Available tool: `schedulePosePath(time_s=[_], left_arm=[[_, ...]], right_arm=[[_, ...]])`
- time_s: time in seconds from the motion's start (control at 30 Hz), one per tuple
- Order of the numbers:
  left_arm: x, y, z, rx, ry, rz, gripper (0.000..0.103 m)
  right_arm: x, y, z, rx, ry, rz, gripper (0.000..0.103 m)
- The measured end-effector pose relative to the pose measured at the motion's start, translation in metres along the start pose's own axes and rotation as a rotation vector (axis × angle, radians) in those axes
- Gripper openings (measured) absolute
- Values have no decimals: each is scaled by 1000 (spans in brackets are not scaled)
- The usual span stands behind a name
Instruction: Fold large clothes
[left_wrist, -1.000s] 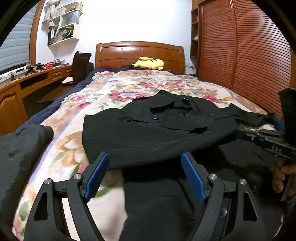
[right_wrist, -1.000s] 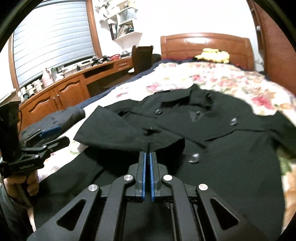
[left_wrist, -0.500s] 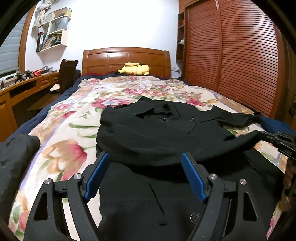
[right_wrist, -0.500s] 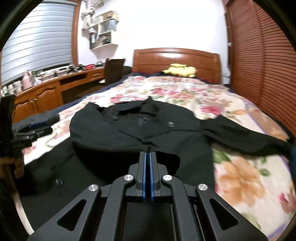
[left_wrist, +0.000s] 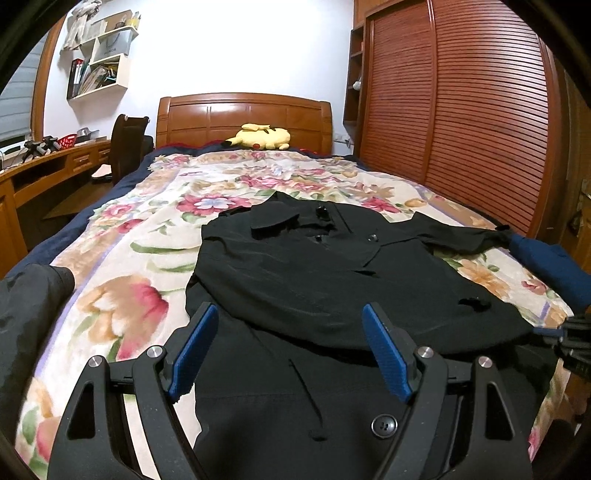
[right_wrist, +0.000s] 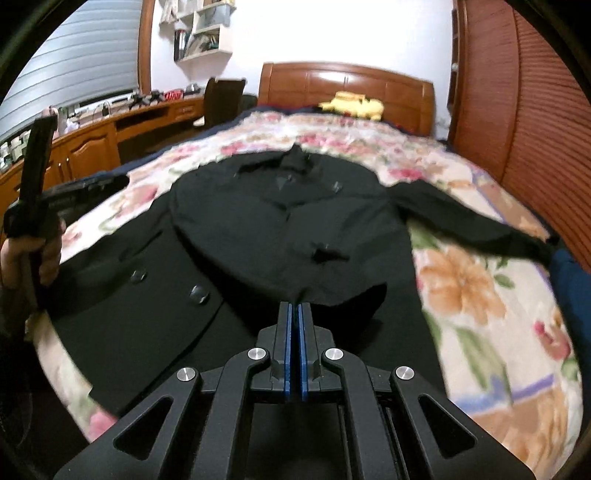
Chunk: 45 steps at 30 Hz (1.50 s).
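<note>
A black buttoned coat (left_wrist: 332, 280) lies face up on the floral bedspread (left_wrist: 122, 258). One sleeve is folded across the chest; the other sleeve (right_wrist: 472, 221) stretches out to the right. My left gripper (left_wrist: 288, 347) is open and empty, hovering over the coat's lower front. My right gripper (right_wrist: 294, 314) is shut on the cuff of the folded sleeve (right_wrist: 332, 280), held over the coat's middle. The left gripper also shows at the left edge of the right wrist view (right_wrist: 74, 192).
A wooden headboard (left_wrist: 243, 118) with a yellow plush toy (left_wrist: 260, 137) is at the far end. A wooden wardrobe (left_wrist: 461, 122) lines the right side, a desk (left_wrist: 44, 166) and chair (left_wrist: 127, 142) the left. A dark garment (left_wrist: 29, 317) lies at the left bed edge.
My right gripper has pulled the sleeve cuff across the coat towards the right. Both views have swung right, and my left gripper has stayed open over the lower front.
</note>
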<state>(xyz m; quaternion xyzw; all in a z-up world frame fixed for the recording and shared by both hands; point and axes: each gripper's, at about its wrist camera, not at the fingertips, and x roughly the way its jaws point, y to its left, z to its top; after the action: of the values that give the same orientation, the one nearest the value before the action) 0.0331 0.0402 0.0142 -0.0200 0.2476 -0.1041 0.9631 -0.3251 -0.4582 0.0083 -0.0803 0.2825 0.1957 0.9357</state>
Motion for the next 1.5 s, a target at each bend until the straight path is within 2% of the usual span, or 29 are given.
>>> schedulePosePath(time_s=[0.17,0.2,0.23,0.3,0.37,0.4,0.5,0.63,0.83,0.9,0.97,1.1,1.23,1.37,1.5], left_arm=[[-3,-3,-3,8,1,-12,81],[-3,-4,-3,14,2,-15,81],[-3,-5,-3,18,2,-16,81],[-3,-7,-3,24,2,-19,81],[-2,-8,-2,28,5,-23,81],[-1,-9,-2,29,9,-25,81],[-1,-11,-2,39,13,-28,81],[-5,-16,-2,48,4,-46,81],[-2,-27,-2,71,15,-75,82],[-2,-29,-3,75,16,-90,96],[-3,-30,-3,79,17,-97,103],[-5,-33,-2,83,7,-92,103],[-5,-36,-2,93,3,-87,103],[-5,-42,-2,100,-3,-90,103],[-5,-45,-1,104,-6,-98,103]], right_arm=[[-9,-8,6,10,23,-5,3],[-12,-11,7,19,22,-12,7],[-16,-13,9,25,17,-27,11],[-25,-18,16,36,-3,-49,32],[-31,-20,20,49,-15,-53,46],[-31,-22,24,45,-17,-62,47],[-21,-22,34,7,-14,-94,47],[8,-21,35,12,17,-53,47],[58,-23,25,28,121,-48,47],[72,-25,16,26,163,-53,47],[80,-27,7,28,178,-54,47],[78,-32,1,66,155,-40,48],[71,-27,4,39,154,-62,49],[55,-26,13,17,114,-66,49],[46,-44,24,10,80,-97,50]])
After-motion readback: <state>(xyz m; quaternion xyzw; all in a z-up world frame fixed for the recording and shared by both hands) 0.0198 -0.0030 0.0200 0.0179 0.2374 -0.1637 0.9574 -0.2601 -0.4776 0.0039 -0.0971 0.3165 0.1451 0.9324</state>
